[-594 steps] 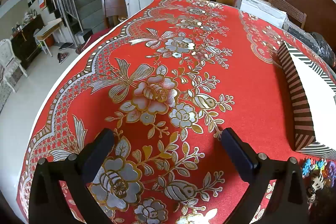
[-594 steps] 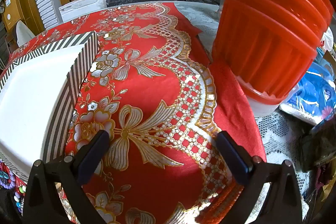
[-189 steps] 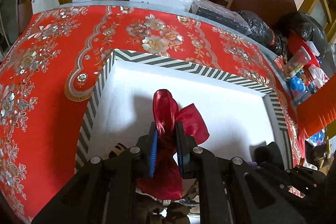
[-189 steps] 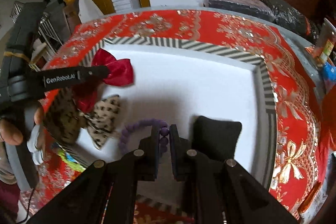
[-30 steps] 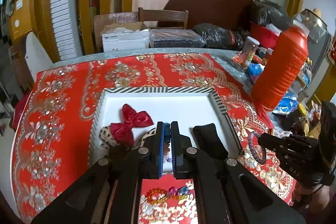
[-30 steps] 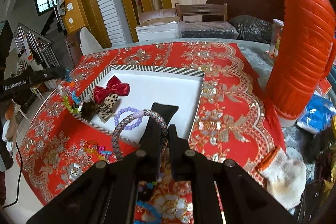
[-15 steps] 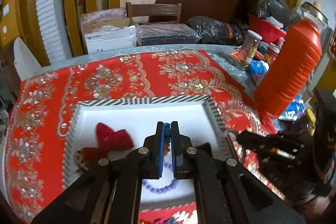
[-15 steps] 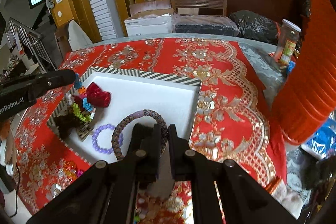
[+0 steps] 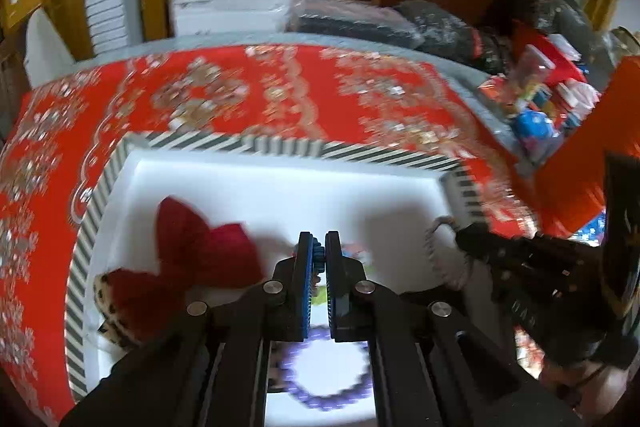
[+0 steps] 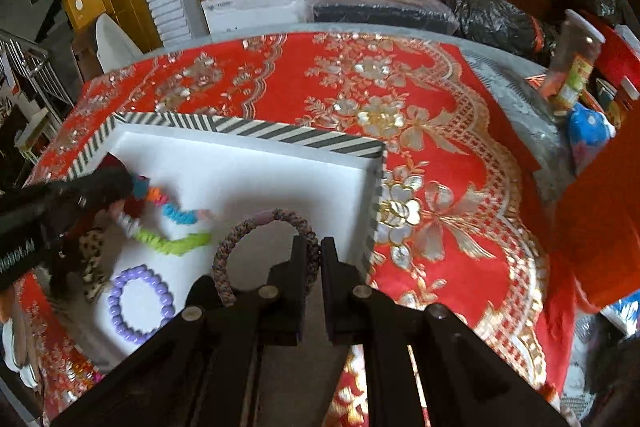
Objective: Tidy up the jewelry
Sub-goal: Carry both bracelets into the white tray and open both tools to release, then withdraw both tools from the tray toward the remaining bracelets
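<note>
right hand-held gripper (image 10: 313, 259) clenched on braided bracelet (image 10: 256, 227), above tray (image 10: 304, 139) right corner; left hand-held gripper (image 9: 319, 259) grasping colourful bead strand (image 10: 176, 227), dangling over tray left.

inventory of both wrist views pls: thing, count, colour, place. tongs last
tray: 1, white with striped rim, on the tablecloth
tablecloth: 1, red with gold flowers, on the table
purple bead bracelet: 1, in the tray, near edge
red bow: 1, in the tray, left side
leopard-print bow: 1, tray's left edge
multicolour bracelet: 1, hangs from the left tongs
braided bracelet: 1, brownish, in the right tongs
orange container: 1, right of the tray
left tongs: shut on the multicolour bracelet
right tongs: shut on the braided bracelet
</note>
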Motion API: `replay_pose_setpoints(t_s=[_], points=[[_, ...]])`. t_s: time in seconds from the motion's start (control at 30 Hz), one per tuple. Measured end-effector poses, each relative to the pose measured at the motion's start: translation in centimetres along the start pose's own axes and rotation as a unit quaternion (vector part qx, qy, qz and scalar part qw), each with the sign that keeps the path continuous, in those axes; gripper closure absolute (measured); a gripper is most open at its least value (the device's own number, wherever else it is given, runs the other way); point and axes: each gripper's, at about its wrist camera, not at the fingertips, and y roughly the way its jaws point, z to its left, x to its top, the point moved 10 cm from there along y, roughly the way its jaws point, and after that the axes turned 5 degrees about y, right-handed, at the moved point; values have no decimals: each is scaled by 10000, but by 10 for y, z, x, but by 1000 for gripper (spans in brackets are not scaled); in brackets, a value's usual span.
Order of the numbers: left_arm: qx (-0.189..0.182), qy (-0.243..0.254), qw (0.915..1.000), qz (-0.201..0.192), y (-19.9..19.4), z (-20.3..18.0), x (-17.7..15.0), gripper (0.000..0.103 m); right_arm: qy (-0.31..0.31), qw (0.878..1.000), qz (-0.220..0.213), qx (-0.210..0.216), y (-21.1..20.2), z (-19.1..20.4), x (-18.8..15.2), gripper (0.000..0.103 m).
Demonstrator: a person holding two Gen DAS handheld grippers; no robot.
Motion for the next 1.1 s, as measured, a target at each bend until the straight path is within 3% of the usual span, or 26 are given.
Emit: replay_pose_setpoints(t_s=[0.2,0.33,0.43,0.57,0.77,1.1], points=[[127,-126,9998,-13,3,18,-6,102,-73,9996,59,-253,24,-1,5,96],[75,-118,9999,-31,3,15,-8,82,-80,9994,-8,-349,22,-3,9,88],[84,-78,9999,-94,-3,11,-10,80,101,9998,-54,-155,12,-4,8,83],[156,-9,9998,-157,-17,6,-15,80,99,9998,-165,-20,-12,0,1,82],[327,109,9984,-447,-49,-2,-25,80,-14,9987,-509,77,-63,7,-22,60],[602,249,9952,-733,-102,-13,-65,80,154,9976,-655,133,-119,7,-85,54]])
